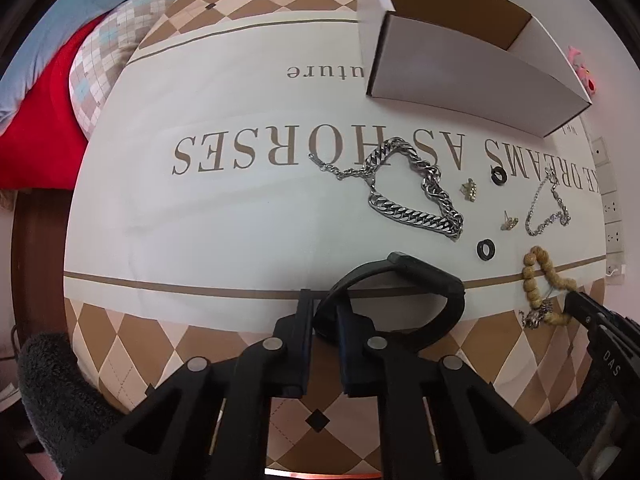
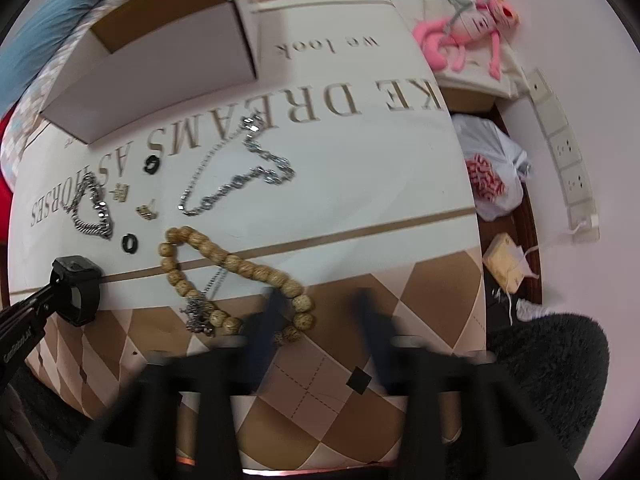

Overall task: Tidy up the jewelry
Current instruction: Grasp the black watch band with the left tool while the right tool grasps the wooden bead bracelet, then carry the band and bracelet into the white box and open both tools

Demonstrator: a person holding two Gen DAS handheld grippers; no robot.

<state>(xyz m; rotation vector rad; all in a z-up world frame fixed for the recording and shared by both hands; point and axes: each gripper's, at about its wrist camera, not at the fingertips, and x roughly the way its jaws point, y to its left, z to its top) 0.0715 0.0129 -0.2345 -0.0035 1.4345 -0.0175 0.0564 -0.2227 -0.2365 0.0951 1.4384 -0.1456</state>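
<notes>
My left gripper (image 1: 323,312) is shut on the strap of a black watch (image 1: 404,300), which rests on the cloth; it also shows in the right wrist view (image 2: 76,288). My right gripper (image 2: 320,308) is open and blurred, its left finger beside the wooden bead bracelet (image 2: 236,264), nothing between the jaws. A thick silver chain (image 1: 412,196), a thin silver chain (image 2: 236,168), two gold earrings (image 1: 589,191), two black rings (image 1: 486,249) and a small silver chain (image 2: 200,312) lie on the cloth. An open white box (image 1: 452,68) stands at the back.
The printed tablecloth (image 1: 224,208) covers the table. A pink plush toy (image 2: 468,32), a plastic bag (image 2: 492,168) and a wall socket strip (image 2: 564,148) are to the right. Red and blue bedding (image 1: 44,92) lies left. Dark fuzzy fabric (image 2: 552,364) is near.
</notes>
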